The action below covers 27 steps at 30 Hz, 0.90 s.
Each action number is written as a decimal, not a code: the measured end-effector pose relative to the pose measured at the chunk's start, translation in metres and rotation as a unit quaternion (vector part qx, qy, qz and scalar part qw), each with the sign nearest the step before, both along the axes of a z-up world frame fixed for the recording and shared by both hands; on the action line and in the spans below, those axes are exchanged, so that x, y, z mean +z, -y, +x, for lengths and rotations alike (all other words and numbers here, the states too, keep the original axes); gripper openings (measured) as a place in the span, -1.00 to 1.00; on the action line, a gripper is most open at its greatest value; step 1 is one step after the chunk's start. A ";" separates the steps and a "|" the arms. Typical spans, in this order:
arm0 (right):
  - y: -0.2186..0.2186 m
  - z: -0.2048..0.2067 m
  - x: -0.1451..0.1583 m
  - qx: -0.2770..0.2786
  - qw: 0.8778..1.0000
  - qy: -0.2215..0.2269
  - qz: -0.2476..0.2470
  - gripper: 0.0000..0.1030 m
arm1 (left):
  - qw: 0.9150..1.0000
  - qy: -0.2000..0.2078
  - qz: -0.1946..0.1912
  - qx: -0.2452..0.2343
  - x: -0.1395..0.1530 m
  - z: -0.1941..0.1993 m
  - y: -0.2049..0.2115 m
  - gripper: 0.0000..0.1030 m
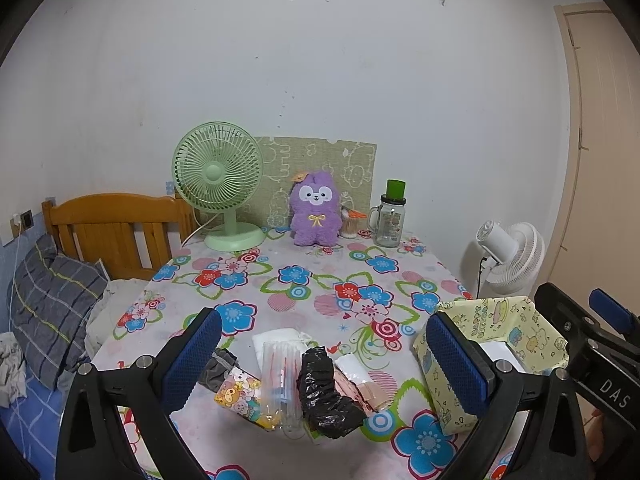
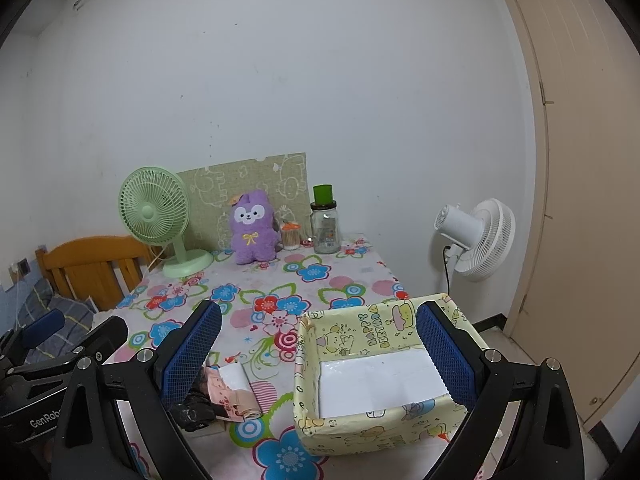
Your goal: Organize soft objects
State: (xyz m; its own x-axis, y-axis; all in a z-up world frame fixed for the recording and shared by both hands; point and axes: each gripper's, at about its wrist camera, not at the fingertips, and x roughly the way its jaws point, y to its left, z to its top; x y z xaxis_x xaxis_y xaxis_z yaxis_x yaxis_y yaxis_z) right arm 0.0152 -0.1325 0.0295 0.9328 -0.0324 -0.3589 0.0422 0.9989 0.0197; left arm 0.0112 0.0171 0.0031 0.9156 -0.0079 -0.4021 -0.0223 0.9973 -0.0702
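Note:
A row of small soft items lies on the flowered tablecloth near its front edge: a grey cloth (image 1: 218, 368), a cartoon-print pouch (image 1: 238, 398), a clear plastic packet (image 1: 280, 380), a white cloth (image 1: 280, 338), a crumpled black bag (image 1: 326, 394) and a pink packet (image 1: 360, 384). My left gripper (image 1: 324, 360) hangs open just above them, holding nothing. To the right stands a yellow cartoon-print box (image 2: 400, 412) with a white bottom. My right gripper (image 2: 318, 354) is open over the box's left wall, empty. The black bag (image 2: 194, 412) and pink packet (image 2: 232, 396) show beside its left finger.
At the table's back stand a green desk fan (image 1: 218, 184), a purple plush toy (image 1: 316, 210), a glass jar with a green lid (image 1: 390, 220) and a puzzle board (image 1: 320, 168). A bed with a wooden headboard (image 1: 116, 232) lies left. A white floor fan (image 2: 476, 240) and a door (image 2: 580, 200) are right.

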 end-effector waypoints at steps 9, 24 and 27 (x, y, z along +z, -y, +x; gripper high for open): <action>0.000 0.000 0.000 -0.001 1.000 -0.001 0.000 0.93 | 1.000 -0.001 0.003 0.000 -0.002 -0.001 0.002 0.99; 0.001 -0.001 0.001 0.001 1.000 -0.004 -0.001 0.93 | 1.000 -0.003 0.003 -0.008 -0.002 -0.003 0.007 0.99; 0.001 -0.001 0.001 0.001 1.000 -0.005 -0.001 0.93 | 1.000 -0.003 0.003 -0.007 -0.002 -0.003 0.006 0.99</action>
State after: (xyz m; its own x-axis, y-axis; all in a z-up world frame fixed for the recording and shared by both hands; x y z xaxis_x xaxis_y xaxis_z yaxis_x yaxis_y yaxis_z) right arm 0.0146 -0.1330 0.0300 0.9294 -0.0316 -0.3677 0.0410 0.9990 0.0178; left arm 0.0079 0.0114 0.0011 0.9127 -0.0186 -0.4083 -0.0088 0.9978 -0.0651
